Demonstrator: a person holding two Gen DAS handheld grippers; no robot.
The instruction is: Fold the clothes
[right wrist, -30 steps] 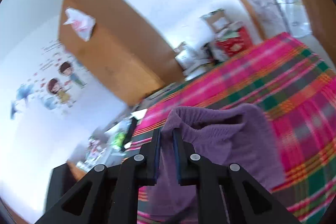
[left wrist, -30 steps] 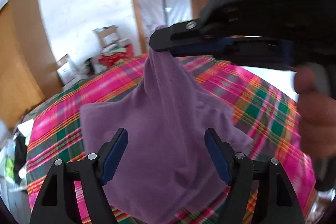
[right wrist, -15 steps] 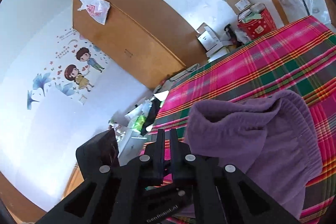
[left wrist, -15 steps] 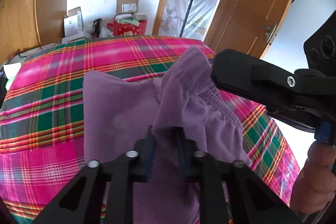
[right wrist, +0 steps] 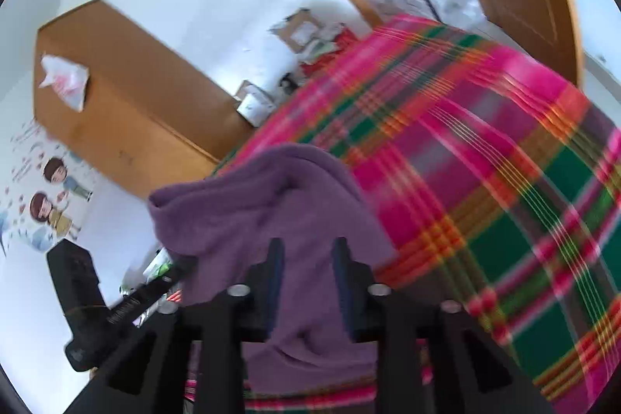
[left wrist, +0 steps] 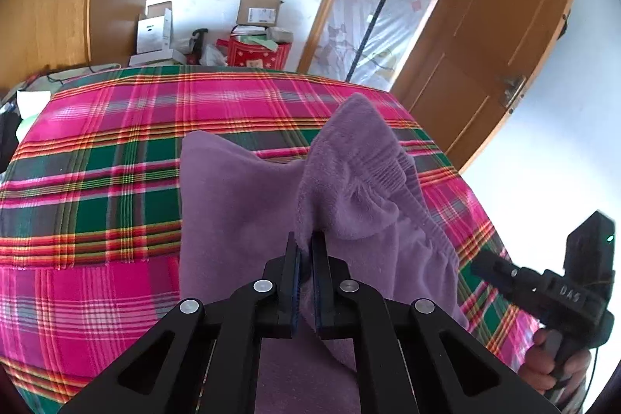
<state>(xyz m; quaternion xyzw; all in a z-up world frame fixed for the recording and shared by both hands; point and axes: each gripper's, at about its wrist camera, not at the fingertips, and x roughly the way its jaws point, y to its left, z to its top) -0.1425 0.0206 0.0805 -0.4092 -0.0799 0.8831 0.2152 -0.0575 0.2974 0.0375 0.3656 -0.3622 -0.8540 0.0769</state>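
Note:
A purple fleece garment with an elastic waistband lies partly on the pink and green plaid bed. My left gripper is shut on a bunched fold of it by the waistband and holds that part lifted. In the right wrist view the garment drapes between my right gripper's parted fingers, which do not pinch it. The right gripper also shows low at the right edge of the left wrist view.
Cardboard boxes and a red bag stand on the floor past the bed's far edge. A wooden wardrobe is at the left. A wooden door stands open at the right.
My left gripper closed on the garment's fold. My right gripper opened, let the garment go, and swung away to the lower right.

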